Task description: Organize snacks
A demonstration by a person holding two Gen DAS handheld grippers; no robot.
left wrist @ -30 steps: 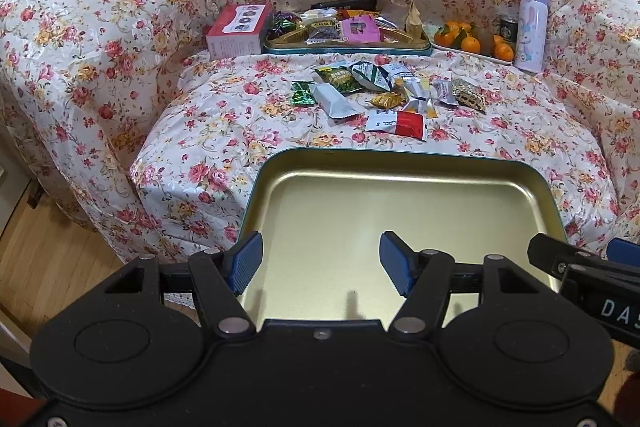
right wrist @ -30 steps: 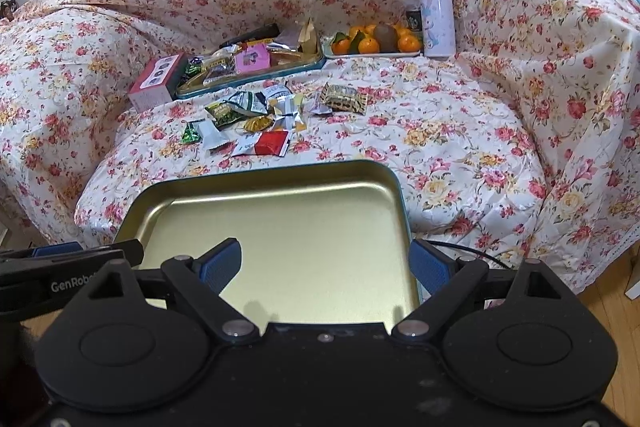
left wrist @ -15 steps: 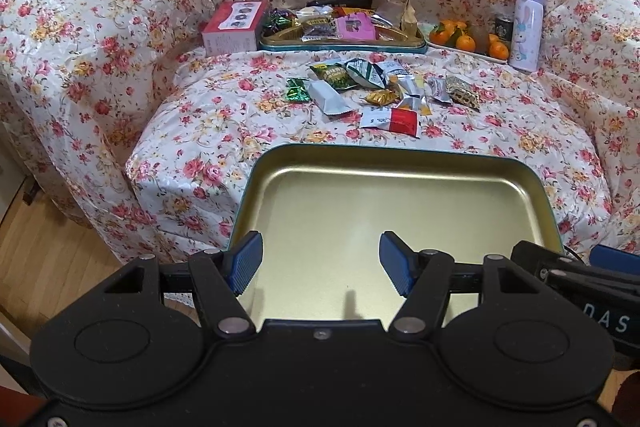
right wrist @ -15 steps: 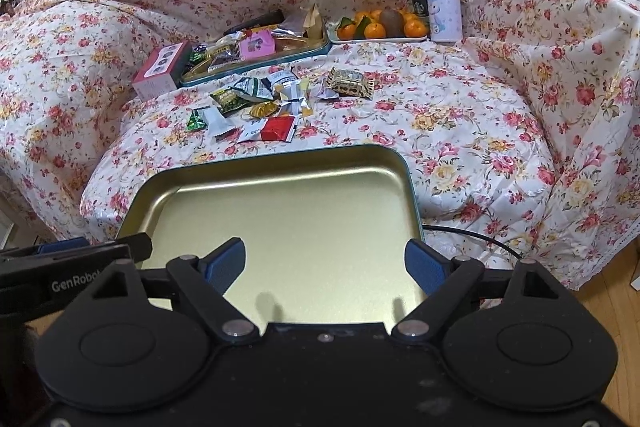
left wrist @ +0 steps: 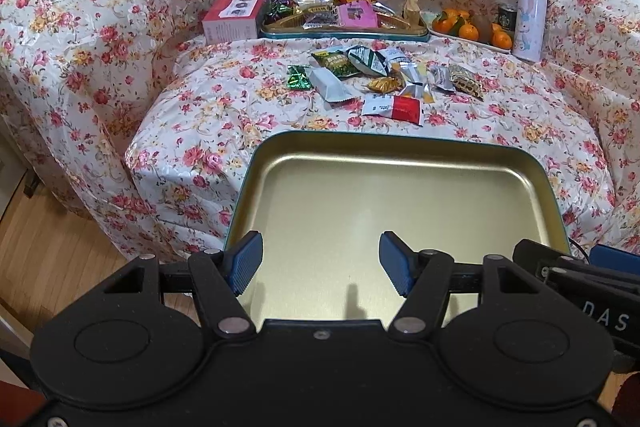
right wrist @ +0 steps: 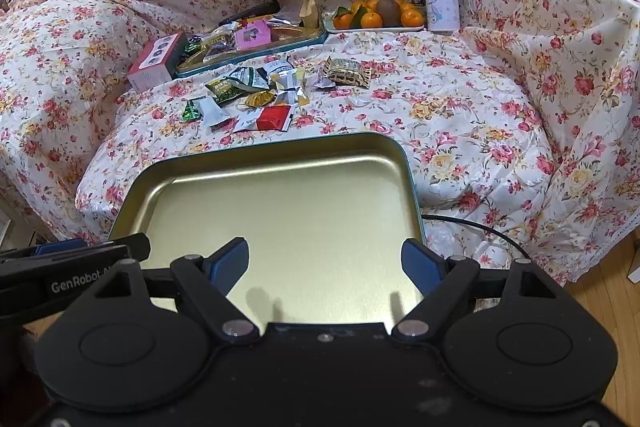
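We see the loose snacks point(left wrist: 380, 79) scattered on the flowered sofa seat point(left wrist: 224, 107), just past the far rim of the empty gold tray point(left wrist: 400, 203), which lies between them and both grippers. A red and white packet point(left wrist: 394, 107) lies nearest that rim. Behind the snacks a second tray point(left wrist: 344, 33) holds more packets, with a pink box point(left wrist: 234, 13) beside it on the left, and a plate of oranges point(left wrist: 468, 27) and a pale bottle point(left wrist: 530, 17) on the right.

Our left gripper point(left wrist: 320, 259) hangs over the near part of the empty tray, jaws apart with nothing between them. Our right gripper point(right wrist: 326, 263) hangs over the same tray, jaws wide and holding nothing; they have just been closing slightly.
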